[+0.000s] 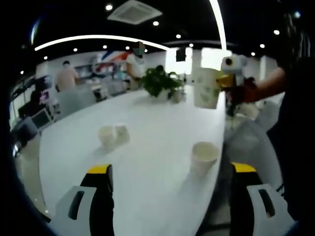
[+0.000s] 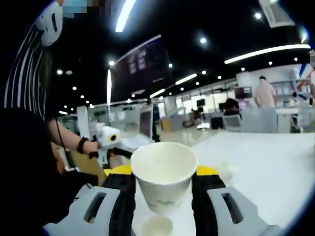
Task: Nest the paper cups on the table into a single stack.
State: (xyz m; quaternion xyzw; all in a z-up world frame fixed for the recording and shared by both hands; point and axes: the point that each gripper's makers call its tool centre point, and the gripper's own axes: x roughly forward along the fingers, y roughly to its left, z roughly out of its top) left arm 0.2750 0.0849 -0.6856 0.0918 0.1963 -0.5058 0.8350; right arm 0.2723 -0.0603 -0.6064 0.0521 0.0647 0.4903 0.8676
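Right gripper view has my right gripper (image 2: 164, 184) pinching a paper cup (image 2: 164, 177) between its jaws, mouth up and level, lifted clear of the counter (image 2: 266, 167). Directly below it, at 6 o'clock, I see the open mouth of a second cup (image 2: 157, 226) standing on the counter. In the left gripper view that same standing cup (image 1: 204, 157) sits near the counter edge at about 4 o'clock, while the held cup hangs up at 1 o'clock. Two more small cups (image 1: 113, 134) sit together at 9 o'clock, one of them seemingly on its side. My left gripper (image 1: 170, 196) is spread wide and holds nothing.

I judge the step to be dropping the held cup into the one beneath. To do it well, I should keep it upright, centre its base over the lower rim, descend straight, and release only once it seats. A light cup so near the edge could tip or slide off if nudged sideways.
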